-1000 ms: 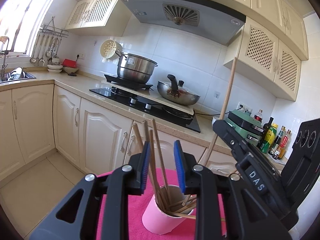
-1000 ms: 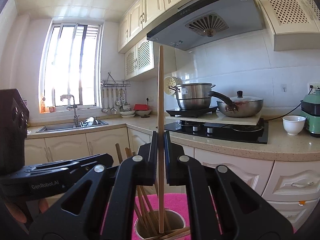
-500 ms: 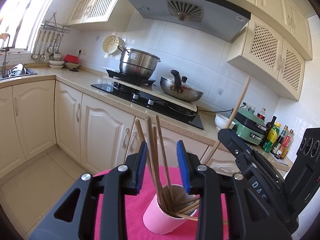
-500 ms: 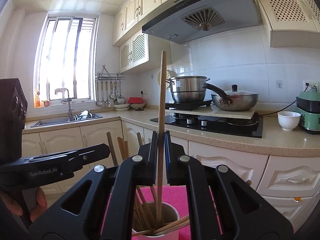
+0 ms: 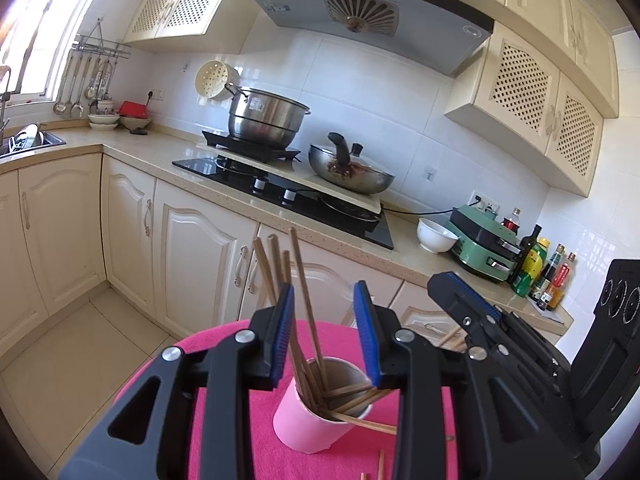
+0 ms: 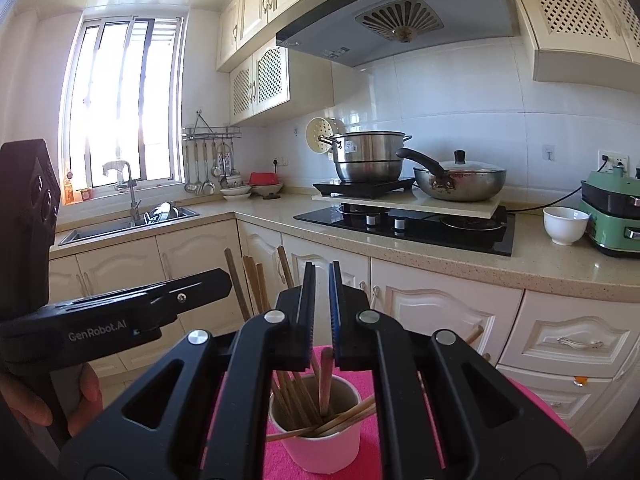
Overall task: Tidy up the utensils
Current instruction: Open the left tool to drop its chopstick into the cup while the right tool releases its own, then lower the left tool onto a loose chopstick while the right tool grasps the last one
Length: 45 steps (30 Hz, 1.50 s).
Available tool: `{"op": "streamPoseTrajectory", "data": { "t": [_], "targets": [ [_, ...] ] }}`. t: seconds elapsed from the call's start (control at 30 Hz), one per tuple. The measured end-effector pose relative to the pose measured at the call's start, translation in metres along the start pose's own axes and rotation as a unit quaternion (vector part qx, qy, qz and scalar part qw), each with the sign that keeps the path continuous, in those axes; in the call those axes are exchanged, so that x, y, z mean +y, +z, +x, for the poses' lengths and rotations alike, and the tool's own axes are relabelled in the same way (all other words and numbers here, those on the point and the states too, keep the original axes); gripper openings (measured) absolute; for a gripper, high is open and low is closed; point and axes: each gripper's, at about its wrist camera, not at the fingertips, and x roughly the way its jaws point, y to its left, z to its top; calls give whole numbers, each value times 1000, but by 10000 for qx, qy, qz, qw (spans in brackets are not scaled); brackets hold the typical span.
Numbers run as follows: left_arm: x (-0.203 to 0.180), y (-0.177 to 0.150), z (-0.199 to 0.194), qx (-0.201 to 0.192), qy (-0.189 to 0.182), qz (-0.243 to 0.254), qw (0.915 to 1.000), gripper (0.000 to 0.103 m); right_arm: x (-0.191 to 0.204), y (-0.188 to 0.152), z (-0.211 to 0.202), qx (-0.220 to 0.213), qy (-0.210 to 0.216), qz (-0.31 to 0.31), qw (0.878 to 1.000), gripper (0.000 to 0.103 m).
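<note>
I judge the step in hand to be letting a chopstick settle in the cup (image 6: 320, 432) and pulling my right tongs (image 6: 320, 308) clear. To do it well I would lift straight up and away, so my fingers do not catch the chopsticks (image 6: 296, 396) leaning in the cup, and I would keep my left tongs (image 5: 326, 332) close enough to steady the cup if it rocks, since it looks light and the sticks splay to one side.

My right tongs hang directly above the cup's mouth. Their jaws stand slightly apart with a narrow gap, and nothing sits between them; one stick's top end stands just under the gap, free of the pads as far as I can tell.

My left tongs are spread wide and hold nothing. The cup (image 5: 320, 416) sits below and between their fingers on the pink cloth (image 5: 232, 432), and the tall chopsticks (image 5: 304, 300) rise just beside the left pad; I cannot tell whether they touch it. More loose sticks lie on the cloth beyond the cup, to the right.
</note>
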Motion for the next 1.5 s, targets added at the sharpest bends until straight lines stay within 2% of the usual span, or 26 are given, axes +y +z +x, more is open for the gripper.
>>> {"op": "streamPoseTrajectory", "data": {
  "t": [0.27,0.33,0.4,0.47,0.7,0.77,0.93,0.97,1.1,1.33,1.5],
  "targets": [
    [-12,3,-32,85,-26,388,9992,33,21,8,-35,143,-273,-10,9995,8],
    [-13,1,-39,172,-12,491,9986,34,27,7,-45,225,-362,13,9991,15],
    [-13,-3,-46,279,-17,570,9980,35,32,4,-55,279,-467,27,9985,38],
    [-12,-8,-50,434,-9,639,9970,35,38,1,-67,364,-569,29,9977,49],
    [-12,-45,-47,1332,-75,756,9882,35,44,-22,-94,905,-891,187,9917,49],
    [-13,-60,-40,1701,-109,776,9823,35,40,-29,-99,1064,-988,283,9890,49],
    [-19,-99,-15,2654,-277,691,9613,35,24,-53,-107,1596,-1343,541,9765,49],
    [-22,-110,-9,2894,-304,737,9539,35,20,-60,-107,1746,-1385,602,9730,49],
    [-33,-145,8,3453,-330,884,9337,35,8,-82,-106,2182,-1515,753,9611,49],
    [-47,-184,30,3959,-137,1138,9111,35,-16,-115,-105,2739,-1570,1103,9424,49],
    [-54,-199,46,4230,76,1343,8961,35,-28,-127,-103,2951,-1554,1227,9347,49]
  ]
}}
